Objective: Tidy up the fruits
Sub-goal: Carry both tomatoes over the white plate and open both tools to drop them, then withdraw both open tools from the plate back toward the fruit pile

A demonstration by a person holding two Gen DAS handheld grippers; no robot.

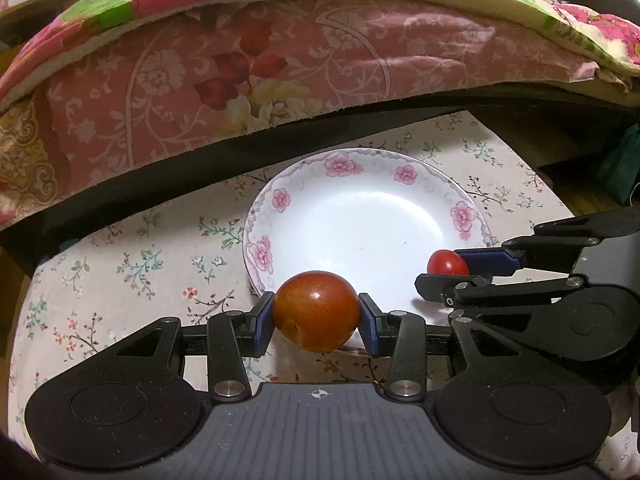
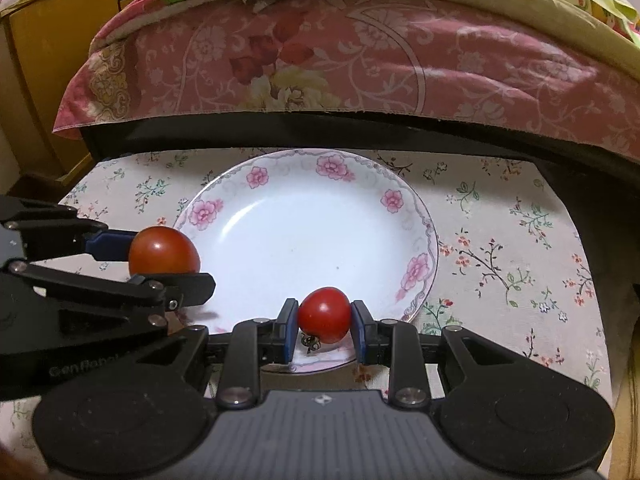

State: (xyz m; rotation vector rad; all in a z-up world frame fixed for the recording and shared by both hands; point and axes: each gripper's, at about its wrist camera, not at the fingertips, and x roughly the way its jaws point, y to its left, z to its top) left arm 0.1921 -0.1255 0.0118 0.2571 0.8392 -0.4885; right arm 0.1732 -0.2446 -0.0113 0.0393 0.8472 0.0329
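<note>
Left gripper point(image 1: 316, 316) pinches the plum point(image 1: 316, 310) at the plate's point(image 2: 256, 178) near-left rim, right gripper point(image 2: 324, 322) pinches the cherry tomato point(image 2: 324, 314) over the near rim, both fruits apparently poised for release onto the empty plate.

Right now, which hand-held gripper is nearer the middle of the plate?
Right, marginally. The right hand-held gripper holds its small tomato over the plate's near rim; the left hand-held gripper holds a larger fruit at the near-left edge.
</note>
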